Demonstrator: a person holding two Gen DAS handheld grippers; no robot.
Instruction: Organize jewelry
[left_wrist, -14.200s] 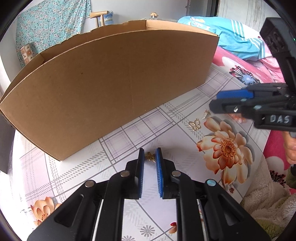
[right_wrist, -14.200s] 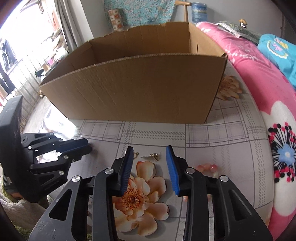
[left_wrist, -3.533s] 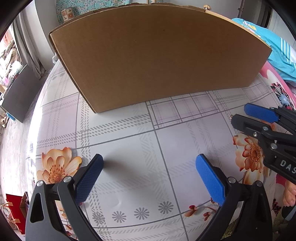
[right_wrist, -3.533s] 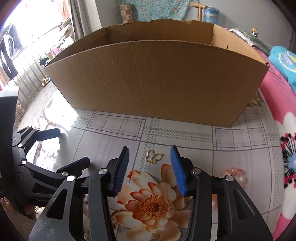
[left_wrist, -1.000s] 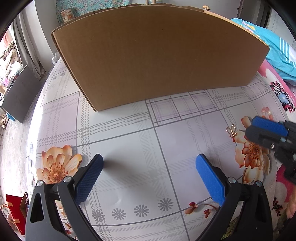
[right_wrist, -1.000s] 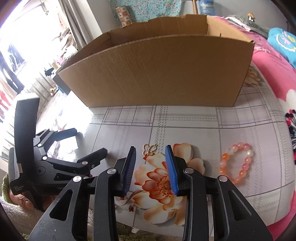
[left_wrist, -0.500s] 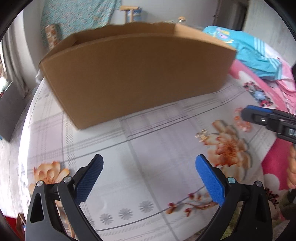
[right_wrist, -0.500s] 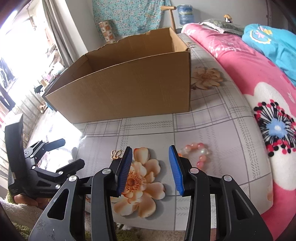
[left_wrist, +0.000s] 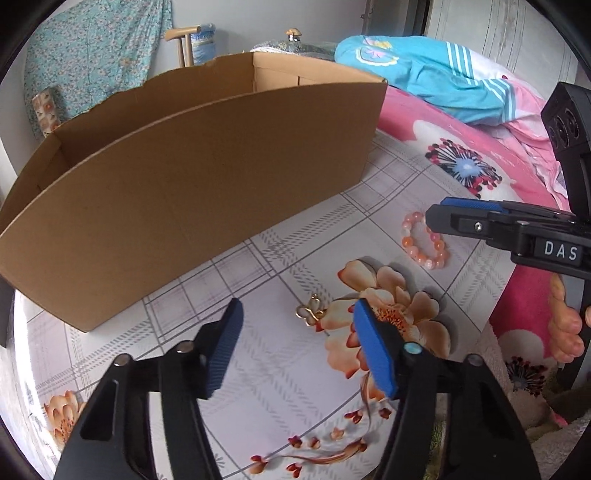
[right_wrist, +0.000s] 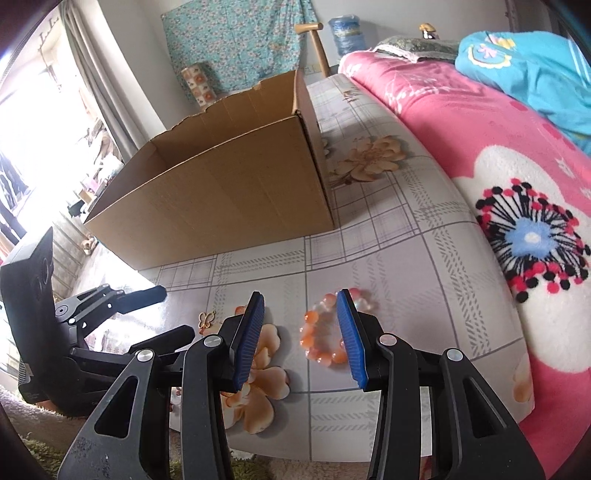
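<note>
A gold butterfly charm (left_wrist: 309, 314) lies on the flowered tablecloth, just ahead of my left gripper (left_wrist: 297, 347). That gripper's jaws are closing, with nothing pressed between the pads. A pink and orange bead bracelet (right_wrist: 328, 330) lies flat on the cloth. My right gripper (right_wrist: 301, 330) hovers over it, jaws apart, one blue pad (right_wrist: 351, 339) covering its right side; I cannot tell if it touches. In the left wrist view the right gripper (left_wrist: 439, 218) reaches in over the bracelet (left_wrist: 424, 242). An open cardboard box (left_wrist: 192, 177) stands behind.
The box (right_wrist: 229, 195) takes up the far left of the table. A pink flowered blanket (right_wrist: 498, 155) with a blue garment (left_wrist: 424, 74) borders the table's right edge. A hand (left_wrist: 565, 325) holds the right gripper's handle. The left gripper (right_wrist: 110, 314) sits low at the left, near the charm (right_wrist: 207, 319).
My left gripper swung right toward the butterfly charm and its jaws narrowed from wide open. My right gripper moved right from the flower print to over the bead bracelet.
</note>
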